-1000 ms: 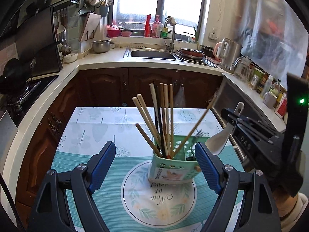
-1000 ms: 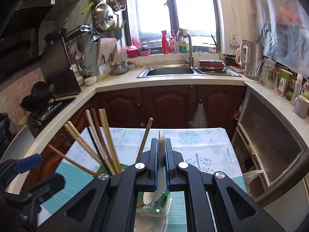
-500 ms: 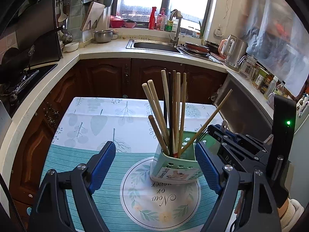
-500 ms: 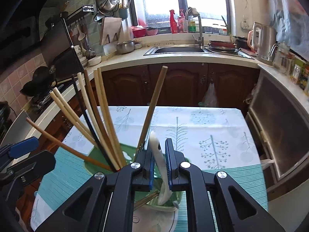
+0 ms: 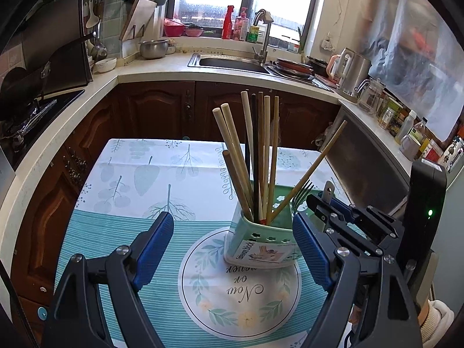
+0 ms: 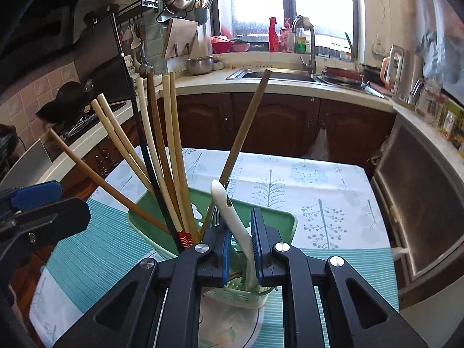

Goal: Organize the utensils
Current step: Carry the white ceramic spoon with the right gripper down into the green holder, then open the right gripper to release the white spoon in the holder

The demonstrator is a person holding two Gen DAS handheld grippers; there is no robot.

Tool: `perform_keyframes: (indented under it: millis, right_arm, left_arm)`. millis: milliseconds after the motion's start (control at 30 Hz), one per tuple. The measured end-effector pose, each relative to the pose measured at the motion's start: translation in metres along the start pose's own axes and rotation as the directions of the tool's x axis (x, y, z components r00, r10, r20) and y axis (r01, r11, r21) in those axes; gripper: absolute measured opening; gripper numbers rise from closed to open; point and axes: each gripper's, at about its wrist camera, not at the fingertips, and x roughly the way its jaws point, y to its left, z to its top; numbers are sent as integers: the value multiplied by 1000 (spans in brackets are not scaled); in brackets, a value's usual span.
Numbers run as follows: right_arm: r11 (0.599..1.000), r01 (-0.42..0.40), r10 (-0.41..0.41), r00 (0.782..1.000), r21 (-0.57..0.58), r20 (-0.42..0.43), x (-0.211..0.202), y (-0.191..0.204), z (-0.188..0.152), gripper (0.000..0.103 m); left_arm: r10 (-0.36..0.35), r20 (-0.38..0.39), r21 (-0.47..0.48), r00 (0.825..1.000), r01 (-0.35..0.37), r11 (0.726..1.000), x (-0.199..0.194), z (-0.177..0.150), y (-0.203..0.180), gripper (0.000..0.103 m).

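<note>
The right gripper [image 6: 242, 243], jaws just parting around the white spoon [image 6: 232, 220] now standing in the green holder [image 6: 284, 220], must lift clear, while the left gripper [image 5: 232, 249] waits spread.

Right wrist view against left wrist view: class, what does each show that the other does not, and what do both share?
Only the right wrist view shows the white spoon standing in the holder between the right gripper pads, which have just been opening. Only the left wrist view shows the holder's printed label and the left gripper wide open. Both show the green holder, chopsticks and fork.
</note>
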Motion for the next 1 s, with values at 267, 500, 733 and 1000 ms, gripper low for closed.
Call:
perform_keyframes:
  millis: [267, 500, 733, 1000]
  right_arm:
    - [999, 7, -7, 1000, -42, 1, 7, 6, -10, 12]
    - [969, -166, 171, 985, 181, -14, -11, -27, 10, 22]
    - [977, -134, 133, 991, 168, 18, -37, -32, 28, 13]
    - [976, -133, 138, 990, 174, -21, -44, -21, 25, 10]
  left_arm:
    - [-2, -9, -1, 1000, 2, 1000, 2, -4, 1, 83]
    - [-11, 1, -21, 1000, 11, 1000, -4, -2, 7, 83]
    - [-22, 23, -22, 999, 22, 1000, -15, 0, 7, 83]
    - [-24, 18, -20, 1000, 25, 999, -21, -2, 10, 83]
